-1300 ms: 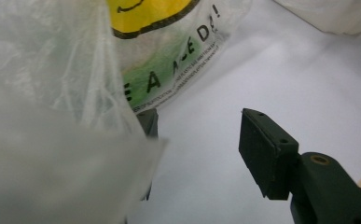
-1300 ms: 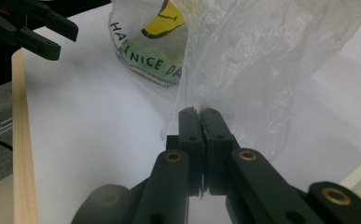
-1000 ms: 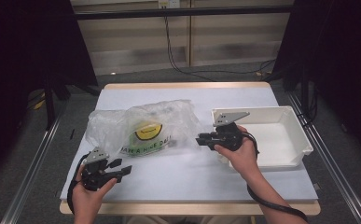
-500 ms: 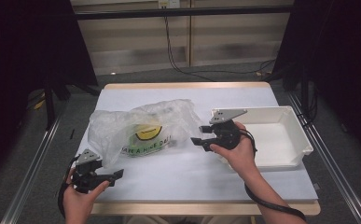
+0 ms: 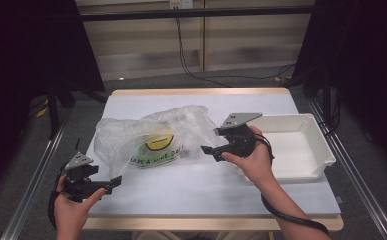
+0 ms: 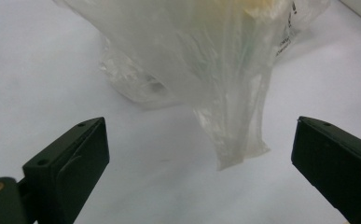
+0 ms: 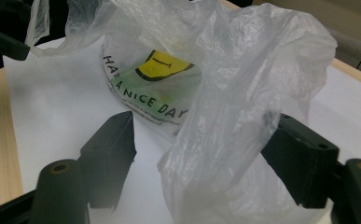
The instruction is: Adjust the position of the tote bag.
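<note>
The right gripper (image 5: pixel 210 152) is held with its jaws wide apart, and a crumpled fold of the clear plastic bag (image 5: pixel 153 137) is seen standing between them in the right gripper view (image 7: pixel 197 158); the film is loose there, not clamped, and whether it touches either jaw cannot be told. From the high view this gripper is found at the bag's 3 o'clock edge, gripped by the right hand (image 5: pixel 253 157).

The left gripper (image 5: pixel 113 183) is likewise held open, its jaws far apart in the left gripper view (image 6: pixel 199 154), with nothing between them. A hanging flap of the bag (image 6: pixel 234 135) is seen just ahead of the jaws, its lower edge resting on the table. In the high view this gripper is placed at about 7 o'clock from the bag, near it but apart, at the table's front left corner, held by the left hand (image 5: pixel 73 207).

The bag is found lying near the middle of the white-topped table (image 5: pixel 196 185), bearing a yellow smiley face (image 5: pixel 159 142) and the printed words "HAVE A NICE DAY". Something green and yellow is glimpsed through the film, but it cannot be made out.

At 3 o'clock from the bag, beyond the right hand, a white tray (image 5: pixel 326 150) is set at the table's right edge.
</note>
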`<state>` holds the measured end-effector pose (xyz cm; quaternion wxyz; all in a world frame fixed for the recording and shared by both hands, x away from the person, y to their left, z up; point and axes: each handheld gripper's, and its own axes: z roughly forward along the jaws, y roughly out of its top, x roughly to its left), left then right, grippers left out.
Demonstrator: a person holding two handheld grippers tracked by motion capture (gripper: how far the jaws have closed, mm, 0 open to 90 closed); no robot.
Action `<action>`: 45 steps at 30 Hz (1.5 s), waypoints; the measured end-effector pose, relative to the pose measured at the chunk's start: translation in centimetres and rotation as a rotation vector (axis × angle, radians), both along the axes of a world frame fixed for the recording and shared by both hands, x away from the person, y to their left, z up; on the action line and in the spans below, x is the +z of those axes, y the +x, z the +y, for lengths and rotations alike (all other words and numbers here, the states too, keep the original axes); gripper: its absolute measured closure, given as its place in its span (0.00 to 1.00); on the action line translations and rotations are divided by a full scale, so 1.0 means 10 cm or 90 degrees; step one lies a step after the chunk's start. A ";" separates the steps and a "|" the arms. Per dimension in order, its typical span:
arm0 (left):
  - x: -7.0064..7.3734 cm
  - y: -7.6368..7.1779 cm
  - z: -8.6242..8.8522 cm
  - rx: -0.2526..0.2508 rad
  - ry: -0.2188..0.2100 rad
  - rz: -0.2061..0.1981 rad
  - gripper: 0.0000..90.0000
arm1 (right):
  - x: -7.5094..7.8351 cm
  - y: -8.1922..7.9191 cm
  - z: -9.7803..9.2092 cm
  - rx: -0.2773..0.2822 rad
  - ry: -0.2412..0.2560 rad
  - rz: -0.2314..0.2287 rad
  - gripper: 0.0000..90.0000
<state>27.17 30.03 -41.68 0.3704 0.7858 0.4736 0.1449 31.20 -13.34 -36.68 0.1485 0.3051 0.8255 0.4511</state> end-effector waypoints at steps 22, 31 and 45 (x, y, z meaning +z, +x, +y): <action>0.23 0.23 -0.08 -0.014 0.022 -0.012 0.10 | -0.05 -0.01 0.02 -0.009 -0.026 -0.002 0.25; 0.25 0.27 -0.14 -0.007 0.030 -0.020 0.16 | -0.09 -0.01 -0.22 -0.041 -0.022 0.010 0.24; 0.33 0.30 -0.17 -0.025 0.045 -0.022 0.29 | 0.03 -0.07 0.27 0.021 0.011 -0.006 0.24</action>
